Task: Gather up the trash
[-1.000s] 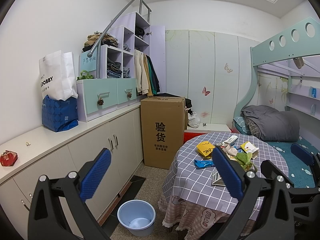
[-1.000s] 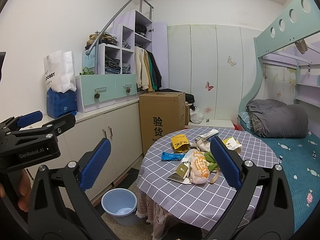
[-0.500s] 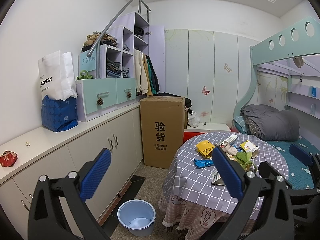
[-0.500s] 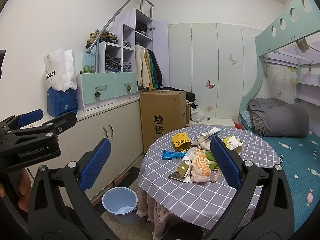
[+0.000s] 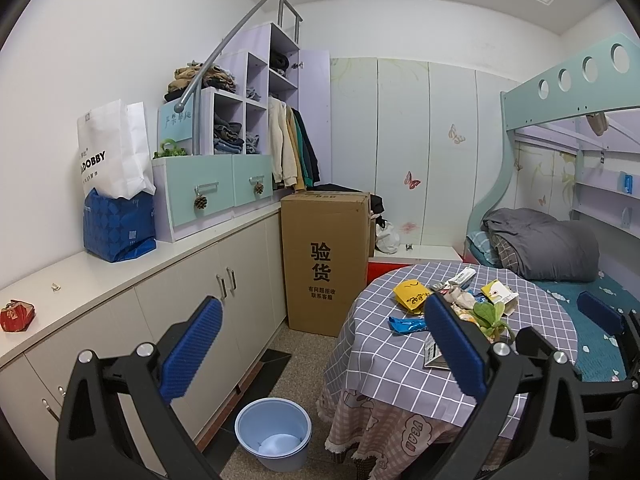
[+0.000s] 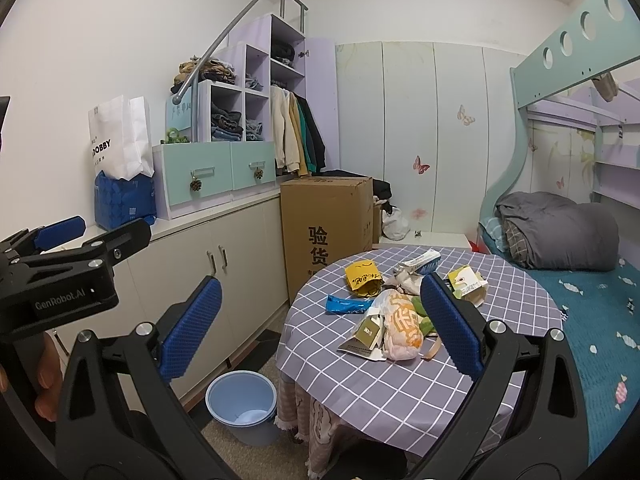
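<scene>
On the round checked worktop [image 6: 400, 380] the trash still lies heaped: yellow packet [image 6: 362, 276], blue wrapper [image 6: 346, 305], crumpled bags. Both the left gripper [image 5: 320, 344] and right gripper [image 6: 320, 336] hover spread wide, fingers empty; the blue bin [image 6: 240, 408] looks nearly empty, so collecting seems not begun.

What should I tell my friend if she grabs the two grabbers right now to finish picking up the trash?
Left gripper: open, empty, held in the air short of the table.
Right gripper: open, empty, pointing over the table.
Trash is all on the round table: yellow packet, blue wrapper, orange-and-white bag, small carton, crumpled paper.
Blue bucket stands on the floor left of the table, with only something pale at its bottom.
Done: nothing picked up yet.
Left: carry each piece to the bucket.
</scene>
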The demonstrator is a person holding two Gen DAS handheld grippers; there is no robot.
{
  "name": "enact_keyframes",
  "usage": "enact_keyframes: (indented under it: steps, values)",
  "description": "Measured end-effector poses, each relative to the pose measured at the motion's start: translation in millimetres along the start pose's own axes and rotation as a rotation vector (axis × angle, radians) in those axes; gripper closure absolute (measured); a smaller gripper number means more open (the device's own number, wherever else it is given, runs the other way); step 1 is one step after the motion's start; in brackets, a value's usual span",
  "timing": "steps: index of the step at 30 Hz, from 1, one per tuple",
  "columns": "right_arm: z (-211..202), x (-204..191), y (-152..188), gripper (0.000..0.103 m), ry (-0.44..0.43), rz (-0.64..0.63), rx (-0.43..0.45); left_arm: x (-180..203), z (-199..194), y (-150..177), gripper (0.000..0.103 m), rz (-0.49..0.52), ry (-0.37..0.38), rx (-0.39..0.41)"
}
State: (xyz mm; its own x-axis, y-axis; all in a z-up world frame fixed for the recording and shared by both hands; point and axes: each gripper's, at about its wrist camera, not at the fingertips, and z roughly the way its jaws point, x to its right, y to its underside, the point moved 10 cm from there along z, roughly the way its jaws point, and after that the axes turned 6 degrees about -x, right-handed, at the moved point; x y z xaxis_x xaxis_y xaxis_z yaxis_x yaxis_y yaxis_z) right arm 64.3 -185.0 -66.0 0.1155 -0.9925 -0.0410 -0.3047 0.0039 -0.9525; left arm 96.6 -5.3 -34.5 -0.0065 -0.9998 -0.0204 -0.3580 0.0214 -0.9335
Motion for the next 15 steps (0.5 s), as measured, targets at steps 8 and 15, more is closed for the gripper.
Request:
enact_keyframes:
  steps: [8, 15]
  values:
    - [-0.2, 0.0, 3.4, 0.006, -0.002, 0.002, -0.008, 0.4, -0.5, 5.8, 0.004, 0.003, -0.001, -0.003]
    - [-0.3, 0.0, 2.6, 0.006, -0.005, 0.005, -0.016, 1.4, -0.5, 8.0, 0.004, 0.004, 0.000, -0.003]
